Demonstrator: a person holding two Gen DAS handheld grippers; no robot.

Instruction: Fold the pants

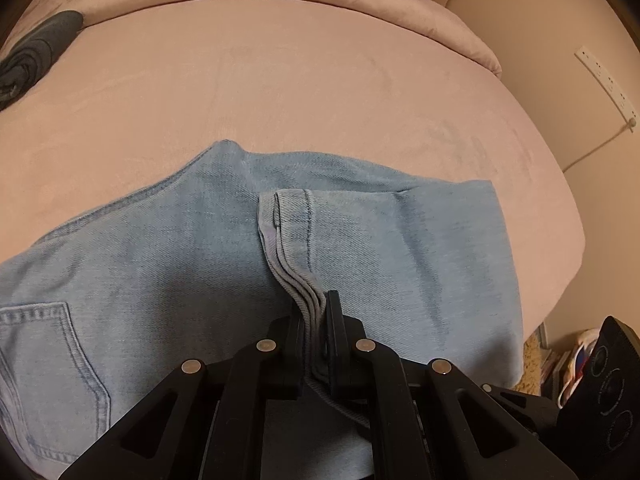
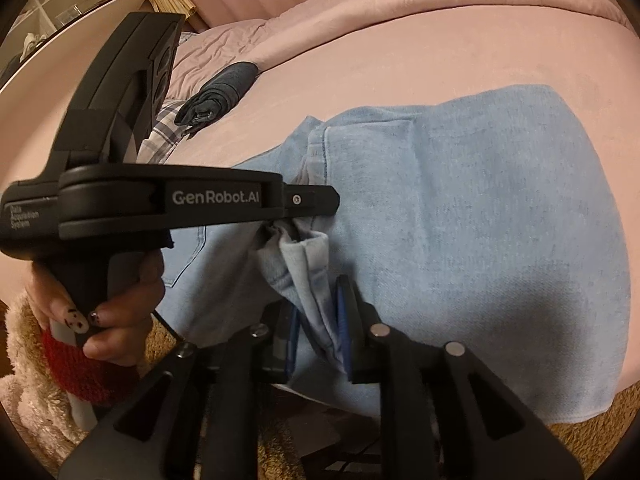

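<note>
Left hand-held gripper pinches jeans hem; right view adds hand.

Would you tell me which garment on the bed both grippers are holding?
The light blue jeans, pinched at the hem by the left gripper and right gripper; the dark rolled garment and plaid cloth lie untouched.

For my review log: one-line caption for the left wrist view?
Left gripper shut on the stacked hem of light-blue jeans lying folded on a pink bed.
</note>
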